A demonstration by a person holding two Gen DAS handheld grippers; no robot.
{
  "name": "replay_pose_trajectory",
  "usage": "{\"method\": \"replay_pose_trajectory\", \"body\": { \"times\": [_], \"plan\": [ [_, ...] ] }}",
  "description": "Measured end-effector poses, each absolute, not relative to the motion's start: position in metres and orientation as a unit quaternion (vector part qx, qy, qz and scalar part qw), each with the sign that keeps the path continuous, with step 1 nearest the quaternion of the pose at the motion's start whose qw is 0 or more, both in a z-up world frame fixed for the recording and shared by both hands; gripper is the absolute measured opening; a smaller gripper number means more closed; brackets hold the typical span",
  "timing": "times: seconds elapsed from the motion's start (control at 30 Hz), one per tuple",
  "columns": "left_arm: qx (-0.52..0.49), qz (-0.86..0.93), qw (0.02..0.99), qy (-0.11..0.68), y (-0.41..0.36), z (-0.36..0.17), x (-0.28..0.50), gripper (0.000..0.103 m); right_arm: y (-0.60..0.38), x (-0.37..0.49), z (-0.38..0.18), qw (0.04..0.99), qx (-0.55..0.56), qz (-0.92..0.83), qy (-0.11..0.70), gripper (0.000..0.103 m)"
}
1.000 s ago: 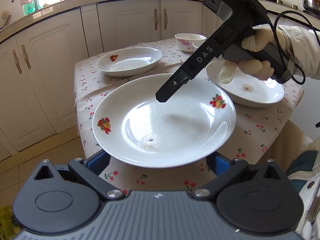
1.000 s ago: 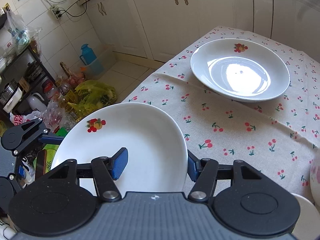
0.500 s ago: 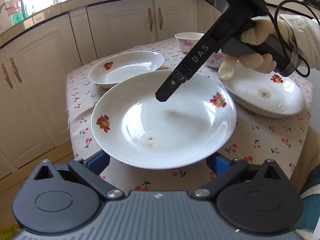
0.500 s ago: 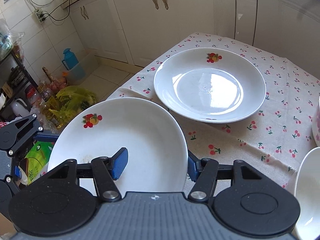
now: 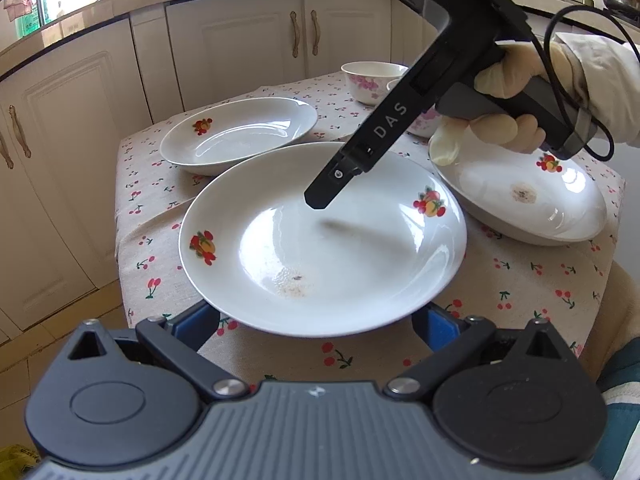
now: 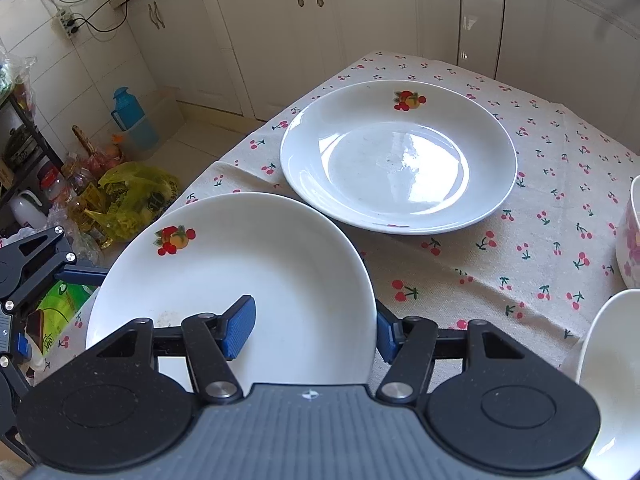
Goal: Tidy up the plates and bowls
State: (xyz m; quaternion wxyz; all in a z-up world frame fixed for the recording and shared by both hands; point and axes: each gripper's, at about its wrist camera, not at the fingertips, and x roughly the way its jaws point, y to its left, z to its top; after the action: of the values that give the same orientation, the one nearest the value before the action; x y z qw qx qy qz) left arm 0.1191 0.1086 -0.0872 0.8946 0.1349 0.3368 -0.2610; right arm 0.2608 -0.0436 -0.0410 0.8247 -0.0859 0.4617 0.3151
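White china with a fruit motif: the plate (image 5: 320, 240) being sorted hangs clear of the cherry-print cloth of the worktop (image 5: 520, 280), its near edge jutting past the corner over the kitchen floor. It is carried by the rim. The right gripper (image 6: 312, 328), held in a gloved hand (image 5: 508, 100), has one blue-padded finger lying inside the dish and the other tucked beneath the edge, a pinch that suits a shallow, slippery plate. The fingers are only just beginning to part, with the rim between them.

The left gripper (image 5: 316, 322) waits at the plate's opposite side with its fingers spread wide and released, apparently below the rim. Whether they touch the china cannot be told. It looks placed to steady the load or catch it, not to grasp.

A second fruit-patterned plate (image 5: 236, 132) sits empty on the cloth just beyond, the likely base for a stack. A third plate (image 5: 520, 200), marked by a brown stain, lies to the right under the gloved hand. Two floral bowls (image 5: 372, 80) stand together at the worktop's far side, apart from the plates. Faint residue also dots the carried plate, so it should be kept level
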Motion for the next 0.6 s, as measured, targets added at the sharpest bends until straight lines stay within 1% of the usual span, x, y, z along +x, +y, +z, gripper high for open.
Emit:
{"method": "replay_pose_trajectory", "body": {
  "times": [0.1,0.2,0.27,0.33,0.4,0.6],
  "plan": [
    [0.133,-0.260,0.896,0.335,0.111,-0.087,0.117,0.101,-0.042,0.259,-0.041,0.822,-0.092,0.320,0.462,0.075],
    [0.144,-0.251,0.901,0.323,0.112,-0.084,0.110,0.101,-0.041,0.255,-0.037,0.824,-0.098,0.325,0.454,0.087],
    [0.147,-0.245,0.905,0.316,0.114,-0.080,0.104,0.102,-0.042,0.248,-0.031,0.830,-0.105,0.323,0.443,0.092],
    [0.142,-0.240,0.908,0.314,0.116,-0.077,0.099,0.102,-0.046,0.239,-0.021,0.838,-0.112,0.320,0.428,0.100],
    [0.133,-0.233,0.911,0.312,0.118,-0.072,0.092,0.102,-0.052,0.228,-0.010,0.848,-0.119,0.315,0.409,0.103],
    [0.116,-0.225,0.921,0.296,0.115,-0.057,0.074,0.102,-0.073,0.181,0.015,0.871,-0.145,0.297,0.362,0.103]
  ]
}}
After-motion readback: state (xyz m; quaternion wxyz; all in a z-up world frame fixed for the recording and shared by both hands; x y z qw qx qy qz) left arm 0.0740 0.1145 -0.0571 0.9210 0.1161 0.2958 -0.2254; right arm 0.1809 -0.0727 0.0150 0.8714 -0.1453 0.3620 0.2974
